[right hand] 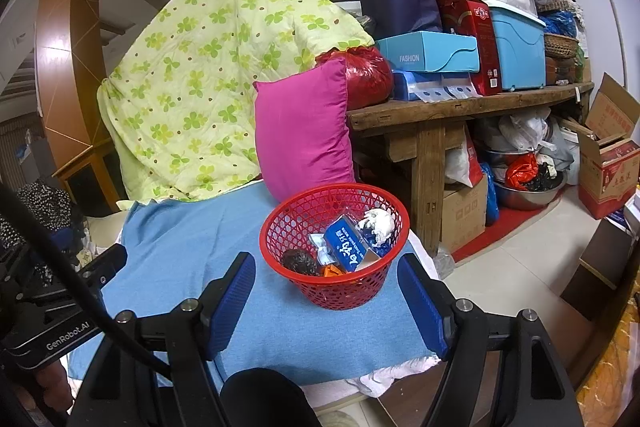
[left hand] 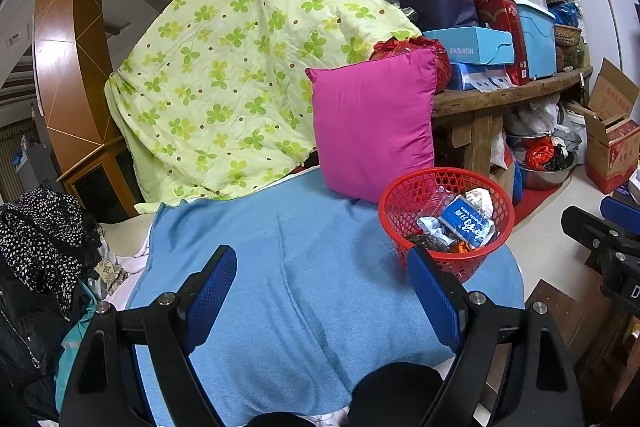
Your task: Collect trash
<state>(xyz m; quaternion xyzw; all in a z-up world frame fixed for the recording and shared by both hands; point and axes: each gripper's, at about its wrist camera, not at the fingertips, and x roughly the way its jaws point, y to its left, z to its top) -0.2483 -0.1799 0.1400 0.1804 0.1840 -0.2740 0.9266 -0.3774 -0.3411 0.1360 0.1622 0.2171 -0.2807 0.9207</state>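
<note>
A red mesh basket (right hand: pixel 276 227) stands on a blue cloth (right hand: pixel 192 247), near its right edge. It holds a blue box (right hand: pixel 345 242), crumpled white paper (right hand: pixel 378 221), a dark wad and other scraps. My right gripper (right hand: pixel 330 297) is open and empty, just in front of the basket. In the left wrist view the basket (left hand: pixel 394 207) is at the right, with the blue box (left hand: pixel 466 223) inside. My left gripper (left hand: pixel 322 293) is open and empty over the cloth (left hand: pixel 300 267), its right finger by the basket's near rim.
A pink pillow (left hand: pixel 372 123) leans behind the basket, against a green clover quilt (left hand: pixel 224 67). A wooden bench (right hand: pixel 460 111) stacked with boxes stands at the right, with bags, a metal bowl and cartons below. Dark clothes (left hand: pixel 36 235) lie at the left.
</note>
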